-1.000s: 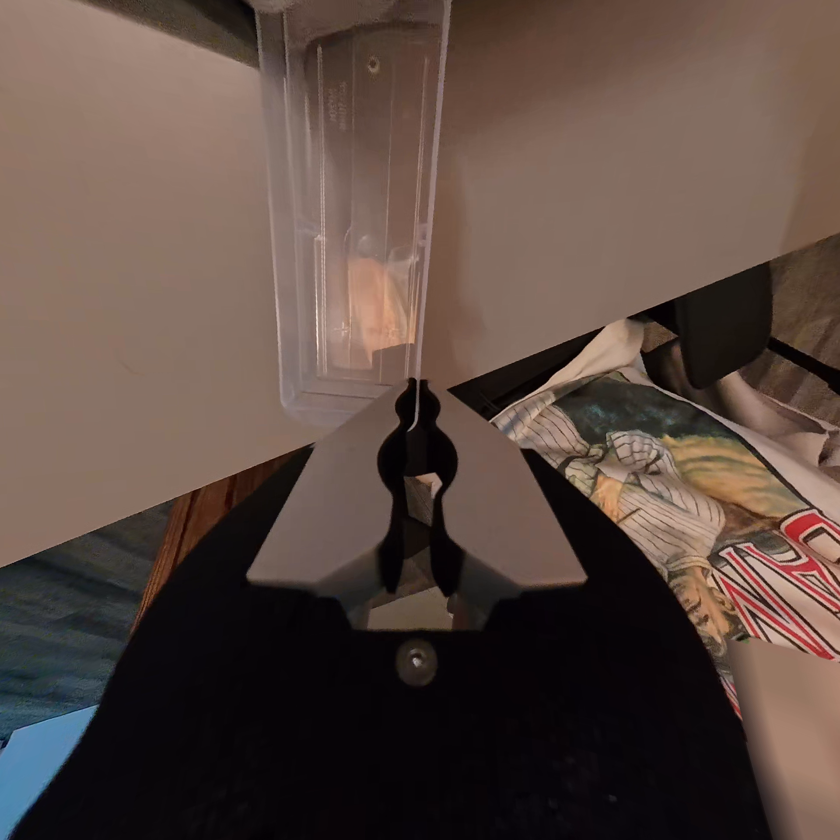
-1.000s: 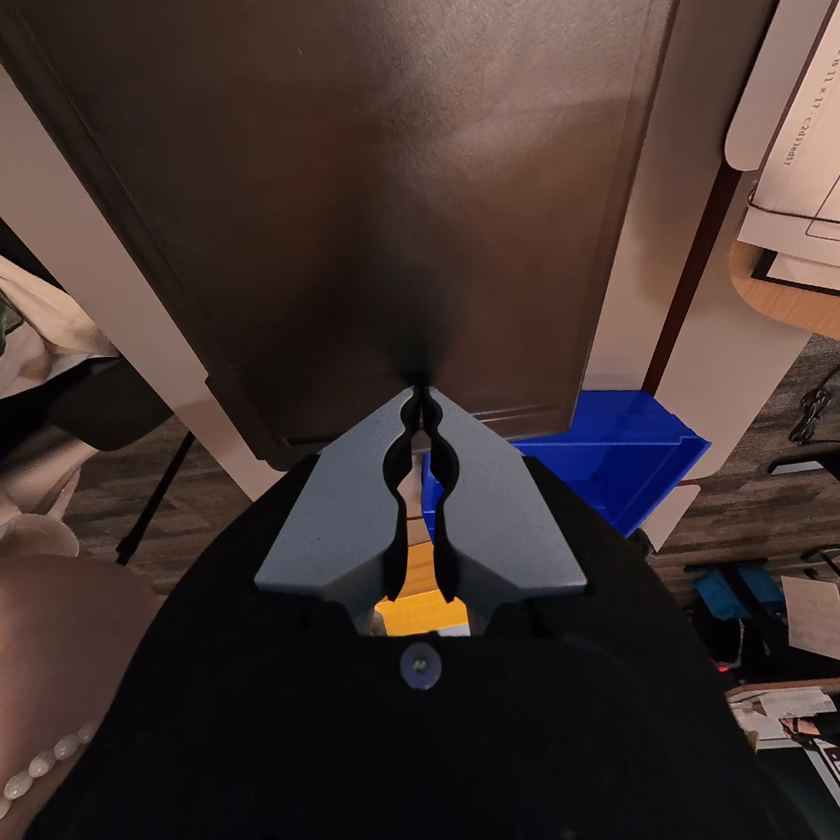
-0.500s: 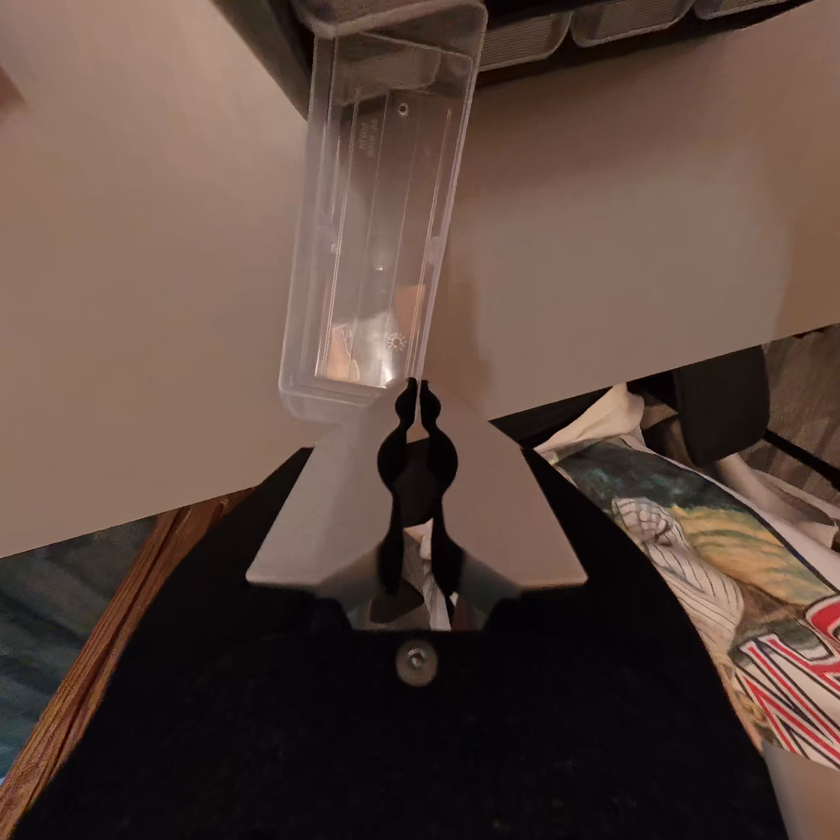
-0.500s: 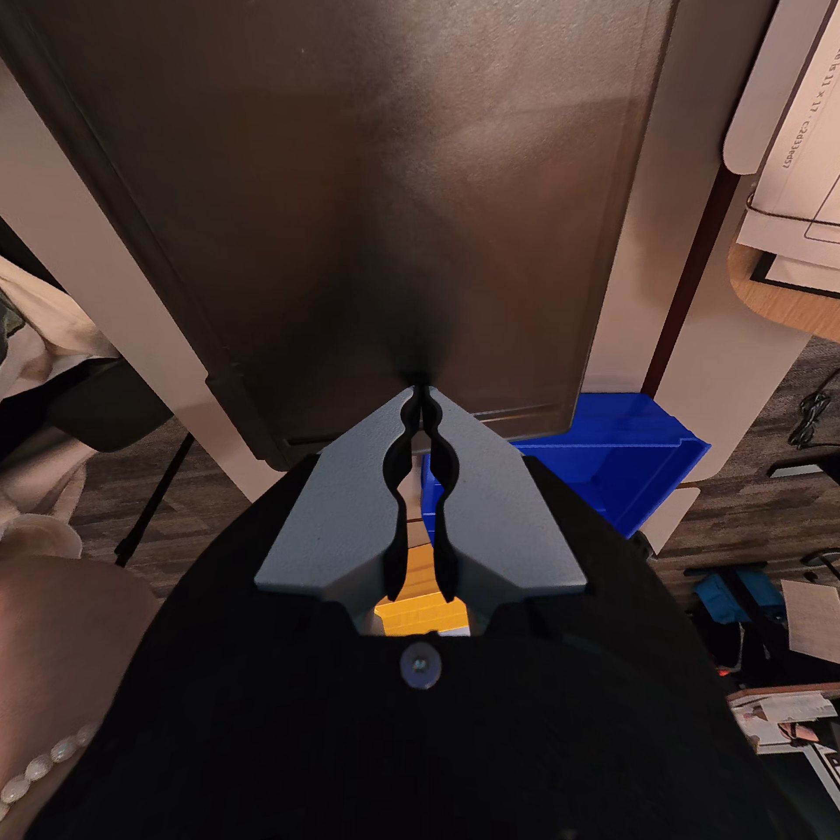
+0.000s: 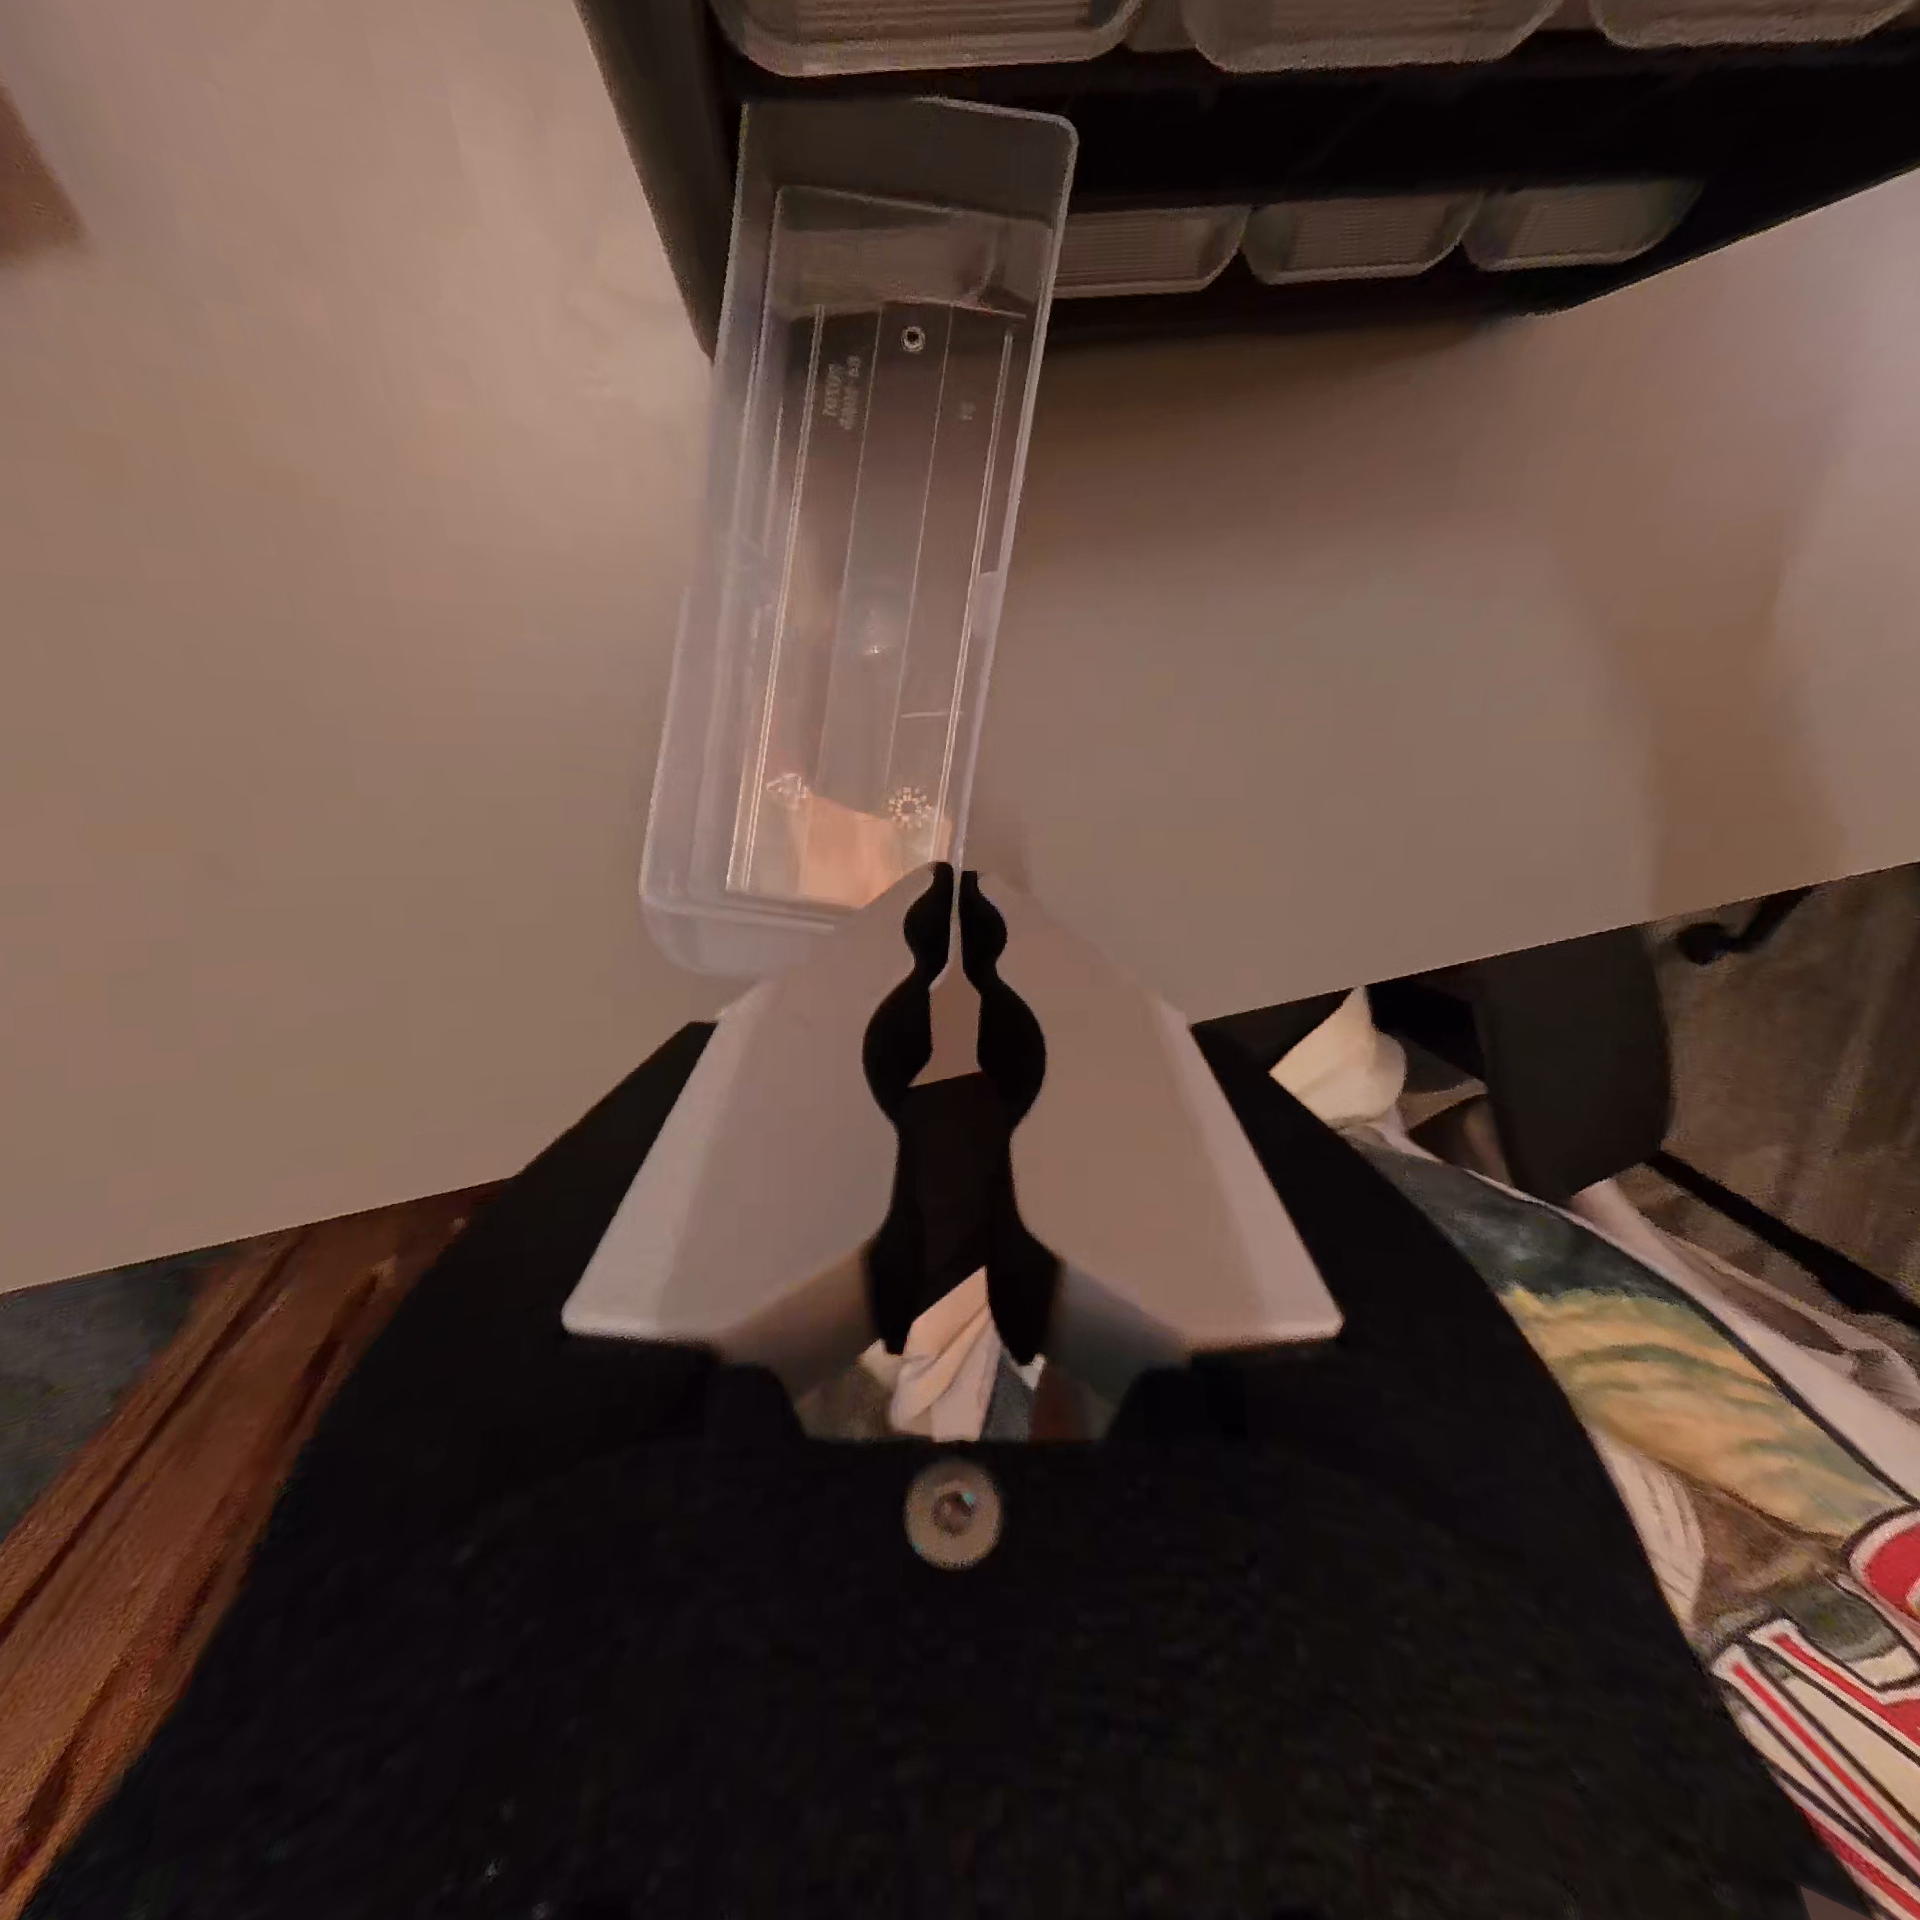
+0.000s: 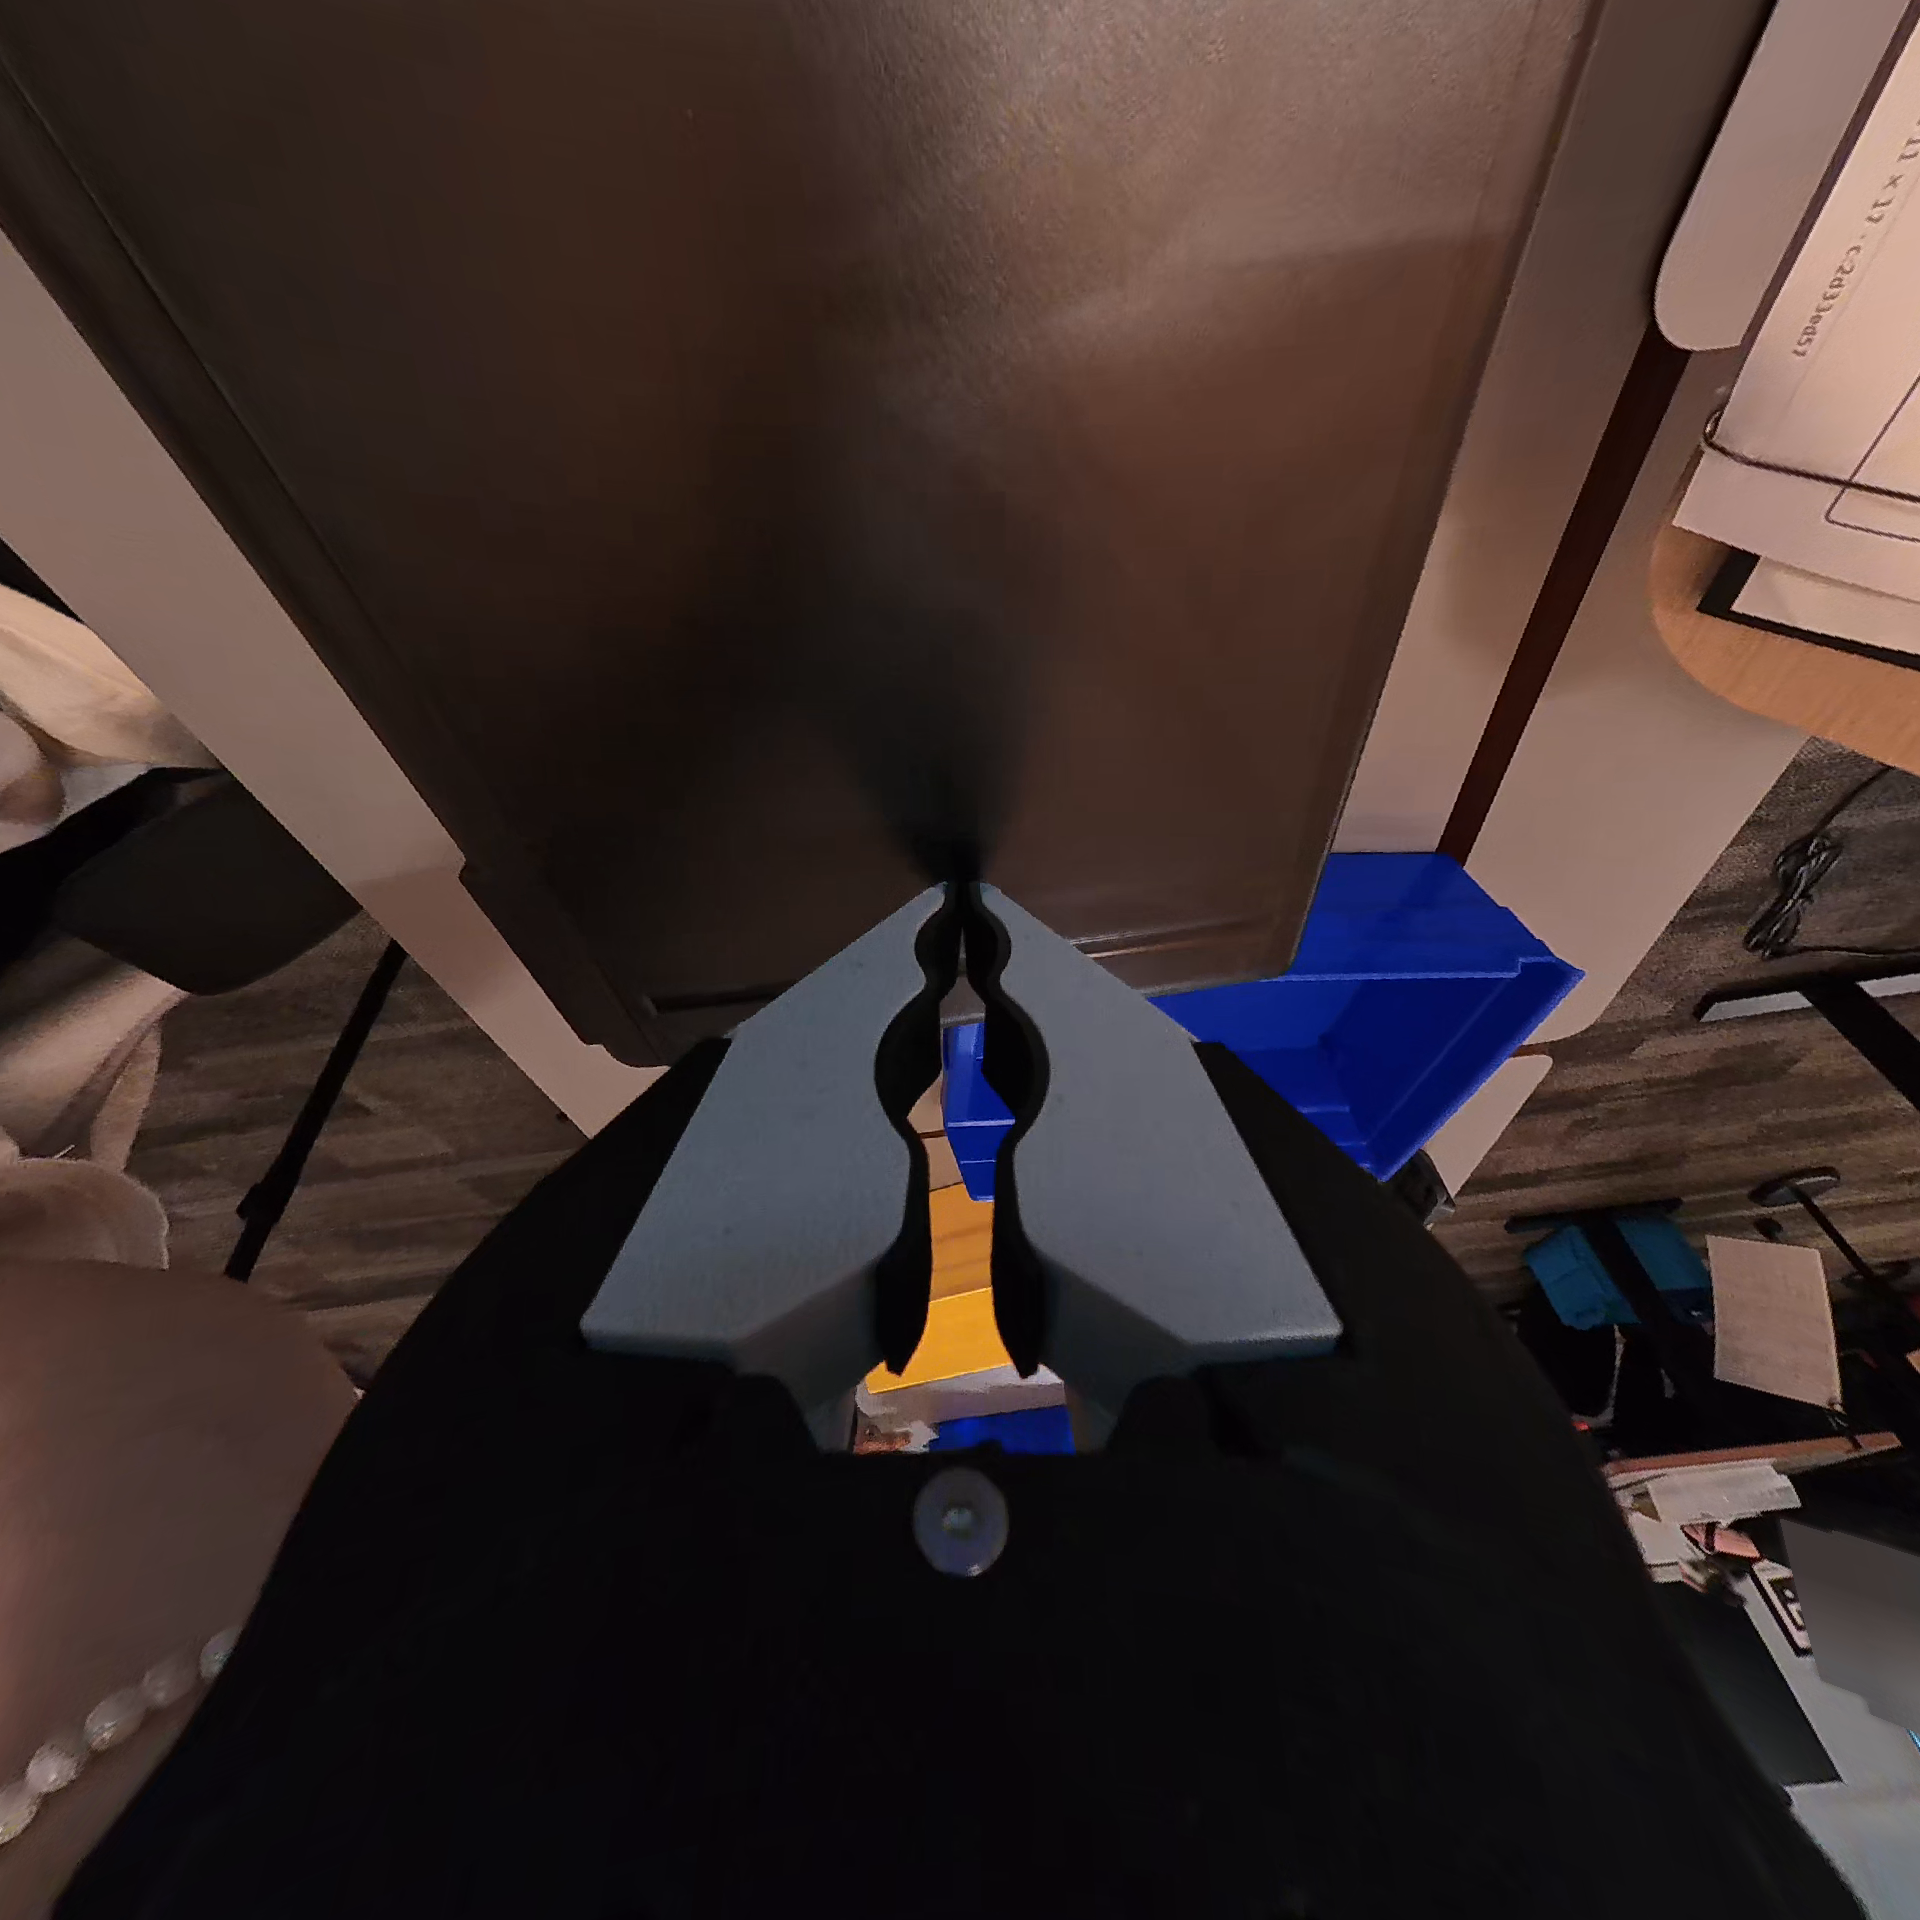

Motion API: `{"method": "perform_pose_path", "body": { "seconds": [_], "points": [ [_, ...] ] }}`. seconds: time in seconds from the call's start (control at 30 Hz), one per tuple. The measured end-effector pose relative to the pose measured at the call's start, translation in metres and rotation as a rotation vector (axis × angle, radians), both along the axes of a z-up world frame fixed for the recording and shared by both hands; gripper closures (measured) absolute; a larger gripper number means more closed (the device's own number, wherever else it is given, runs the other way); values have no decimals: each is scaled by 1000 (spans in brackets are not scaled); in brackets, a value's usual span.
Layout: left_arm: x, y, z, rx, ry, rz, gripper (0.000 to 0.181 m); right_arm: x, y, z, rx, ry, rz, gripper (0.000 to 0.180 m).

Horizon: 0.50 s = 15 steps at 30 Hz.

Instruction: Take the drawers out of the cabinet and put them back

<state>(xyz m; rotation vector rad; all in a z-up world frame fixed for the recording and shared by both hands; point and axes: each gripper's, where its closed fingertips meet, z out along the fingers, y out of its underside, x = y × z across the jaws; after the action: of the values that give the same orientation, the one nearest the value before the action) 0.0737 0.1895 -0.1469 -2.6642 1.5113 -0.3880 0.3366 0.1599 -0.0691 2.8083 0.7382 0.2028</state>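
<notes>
One clear rectangular plastic drawer (image 5: 852,540) faces the dark cabinet (image 5: 1351,135).

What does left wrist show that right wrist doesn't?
Left wrist only: the clear drawer pinched at its near right wall by the left claw, the cabinet's drawer fronts, a white tabletop and a printed shirt.
Right wrist only: the right claw shut against the cabinet's dark flat panel, a blue bin, a cluttered floor.
Both: the cabinet, seen from different faces.
</notes>
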Motion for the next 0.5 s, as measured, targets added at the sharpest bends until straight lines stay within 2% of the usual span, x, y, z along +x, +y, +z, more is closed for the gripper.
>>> {"method": "perform_pose_path", "body": {
  "seconds": [0.23, 0.5],
  "points": [
    [8, 2, 6, 130, 118, -80, 181, 0, 0, 0, 1, 16, -12, 180],
    [17, 0, 16, 104, -10, -11, 181, 0, 0, 0, -20, -19, -5, 180]
  ]
}}
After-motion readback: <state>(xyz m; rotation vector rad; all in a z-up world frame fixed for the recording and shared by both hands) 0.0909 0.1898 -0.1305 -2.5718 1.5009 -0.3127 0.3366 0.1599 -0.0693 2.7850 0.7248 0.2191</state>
